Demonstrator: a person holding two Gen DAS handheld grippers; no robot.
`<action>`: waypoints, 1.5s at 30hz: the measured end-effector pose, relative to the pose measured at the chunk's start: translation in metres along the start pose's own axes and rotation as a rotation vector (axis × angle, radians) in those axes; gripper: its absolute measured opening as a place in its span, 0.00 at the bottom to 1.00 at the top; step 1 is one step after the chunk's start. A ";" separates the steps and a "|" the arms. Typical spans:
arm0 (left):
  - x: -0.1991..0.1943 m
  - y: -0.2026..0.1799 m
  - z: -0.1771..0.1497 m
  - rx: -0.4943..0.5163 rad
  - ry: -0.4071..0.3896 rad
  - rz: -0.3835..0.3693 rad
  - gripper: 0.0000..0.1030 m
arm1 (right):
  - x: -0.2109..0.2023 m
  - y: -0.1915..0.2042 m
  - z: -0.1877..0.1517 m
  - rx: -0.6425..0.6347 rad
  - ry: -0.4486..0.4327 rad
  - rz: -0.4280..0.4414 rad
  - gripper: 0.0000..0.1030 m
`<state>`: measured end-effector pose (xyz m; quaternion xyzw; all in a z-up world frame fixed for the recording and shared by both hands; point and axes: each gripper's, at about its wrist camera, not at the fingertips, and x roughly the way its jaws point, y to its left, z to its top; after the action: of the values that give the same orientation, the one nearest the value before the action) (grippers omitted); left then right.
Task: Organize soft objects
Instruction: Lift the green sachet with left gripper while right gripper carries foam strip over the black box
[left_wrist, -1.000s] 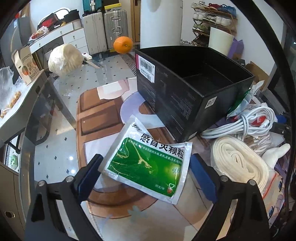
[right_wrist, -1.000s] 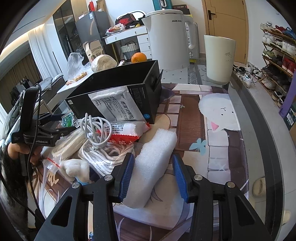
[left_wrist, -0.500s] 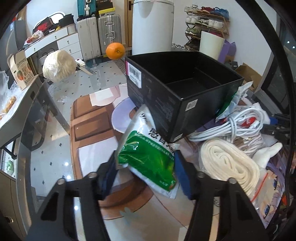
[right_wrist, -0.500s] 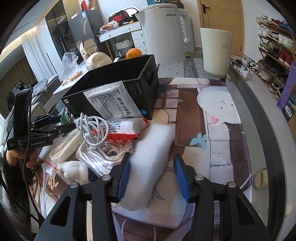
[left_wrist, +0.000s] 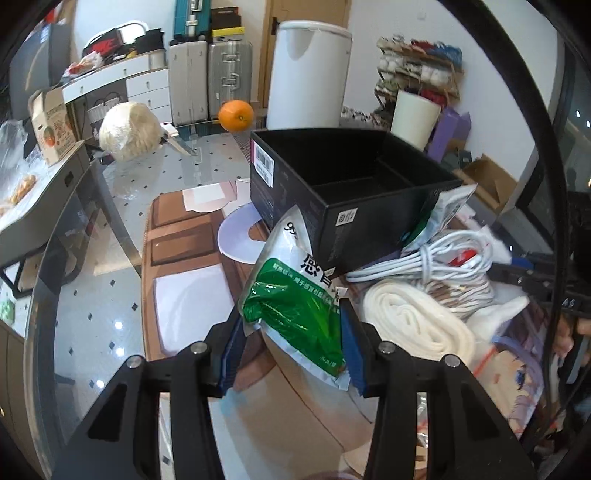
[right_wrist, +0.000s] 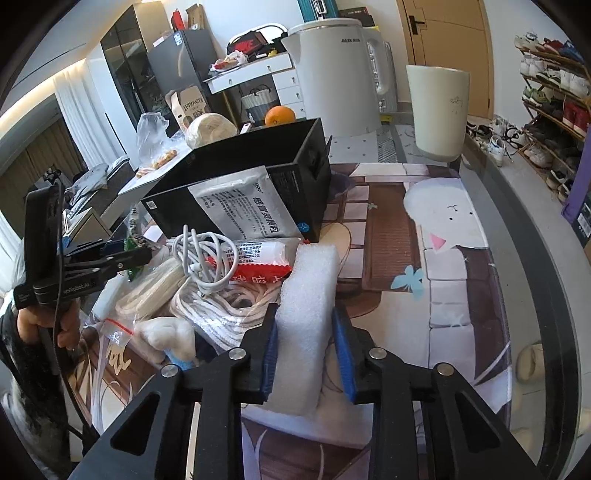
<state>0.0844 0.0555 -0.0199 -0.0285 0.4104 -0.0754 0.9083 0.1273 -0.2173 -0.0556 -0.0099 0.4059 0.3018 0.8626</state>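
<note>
My left gripper (left_wrist: 291, 347) is shut on a green and silver medicine pouch (left_wrist: 295, 291) and holds it up, crumpled, in front of the black box (left_wrist: 354, 192). The left gripper also shows in the right wrist view (right_wrist: 125, 254) at the left. My right gripper (right_wrist: 306, 354) is shut on a white foam block (right_wrist: 306, 314) that rests on the mat. A second silver pouch (right_wrist: 243, 206) leans against the box.
A pile lies beside the box: white cable (right_wrist: 207, 254), rolled white cloth (left_wrist: 417, 325), red and white packet (right_wrist: 258, 262), small white plush (right_wrist: 170, 332). A white kettle (right_wrist: 332, 70), a cream cup (right_wrist: 439, 110), an orange (left_wrist: 236, 115) and a cabbage (left_wrist: 127, 131) stand farther back.
My left gripper closed on the green pouch and lifted it off the mat toward the box. My right gripper closed tighter on the foam block and raised it slightly.
</note>
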 end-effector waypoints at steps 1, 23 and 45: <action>-0.003 0.000 -0.001 -0.012 -0.010 -0.003 0.45 | -0.003 0.000 -0.001 0.001 -0.009 0.002 0.24; -0.077 -0.021 0.024 -0.056 -0.289 0.024 0.45 | -0.072 0.031 0.050 -0.102 -0.276 0.053 0.21; -0.039 -0.025 0.067 -0.043 -0.306 0.020 0.45 | -0.036 0.058 0.118 -0.210 -0.302 0.098 0.21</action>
<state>0.1064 0.0363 0.0567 -0.0550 0.2688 -0.0521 0.9602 0.1610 -0.1570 0.0617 -0.0346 0.2382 0.3821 0.8922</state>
